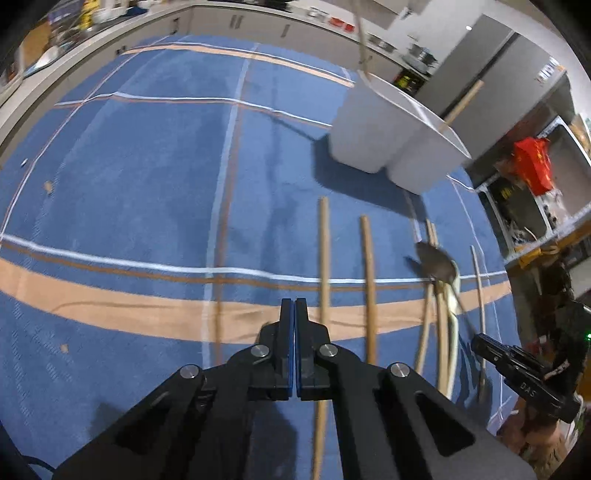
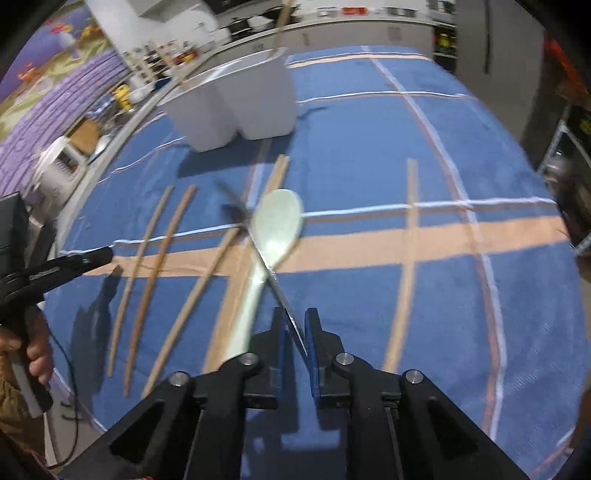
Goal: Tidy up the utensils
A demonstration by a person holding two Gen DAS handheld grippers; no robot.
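Right wrist view shows the right gripper (image 2: 295,328) with its jaws standing a little apart and a thin metal utensil (image 2: 275,280) running between them; its handle passes by the blue pads (image 2: 311,354), but whether they already press on it cannot be told. The far end of this utensil is blurred and dark, perhaps a fork. Its long axis goes away from the gripper and a little to the left, crossing over the pale spoon (image 2: 275,229), which lies just beside it with the bowl pointing away. So the right hand is clearly the nearer one for both.

Left of the spoon, several wooden chopsticks (image 2: 155,266) lie roughly lengthwise, and one single chopstick (image 2: 408,254) lies apart on the right side of the table.

Left wrist view shows the left gripper (image 1: 294,314) clenched with nothing in it, hovering near the two leftmost chopsticks (image 1: 324,258), whose long axes run nearly in line with its fingers.

Farther, toward the far edge of the table, stands the white two-compartment holder (image 2: 236,96), with sticks already upright in it. The surface is a blue cloth (image 2: 369,147) with orange and white stripes. Behind are kitchen counters (image 1: 258,22) and shelves.
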